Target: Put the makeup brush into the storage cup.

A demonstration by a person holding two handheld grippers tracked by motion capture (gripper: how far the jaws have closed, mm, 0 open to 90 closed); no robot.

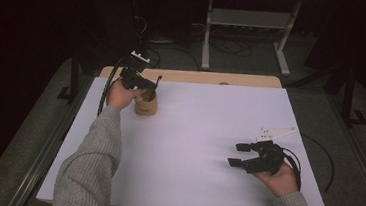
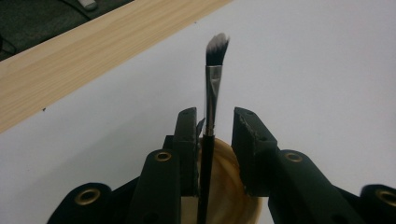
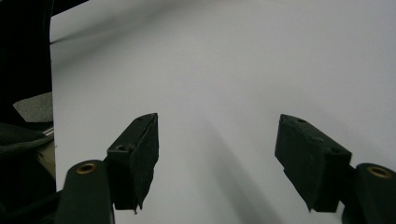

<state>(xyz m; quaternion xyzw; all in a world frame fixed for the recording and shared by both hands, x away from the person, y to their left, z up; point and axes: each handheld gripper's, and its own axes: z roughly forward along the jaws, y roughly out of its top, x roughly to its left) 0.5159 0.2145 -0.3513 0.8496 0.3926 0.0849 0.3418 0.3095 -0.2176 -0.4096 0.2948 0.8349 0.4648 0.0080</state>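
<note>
- The step in hand looks like the drop-off of a makeup brush (image 2: 211,107) into a small wooden cup (image 2: 229,196): the brush stands with its handle down in the cup, right under the left claw (image 2: 214,122).
- The left claw is released: its jaws stand apart, the brush's metal collar lies just beside one jaw, maybe brushing it, with a clear gap to the other.
- From above, the left claw (image 1: 145,85) hovers over the cup (image 1: 146,105) near the far left of the white table (image 1: 192,149).
- Next move, by my judgement: lift the claw straight up so neither jaw snags the brush or tips the cup.
- The brush is slim, with a glossy black handle, a shiny metal collar and a slanted tuft of dark, pale-tipped bristles.
- The cup is round, light wood, smooth-rimmed.
- The right claw (image 3: 217,154) rests wide open and empty, low over the matte tabletop (image 3: 233,70), well apart from the cup.
</note>
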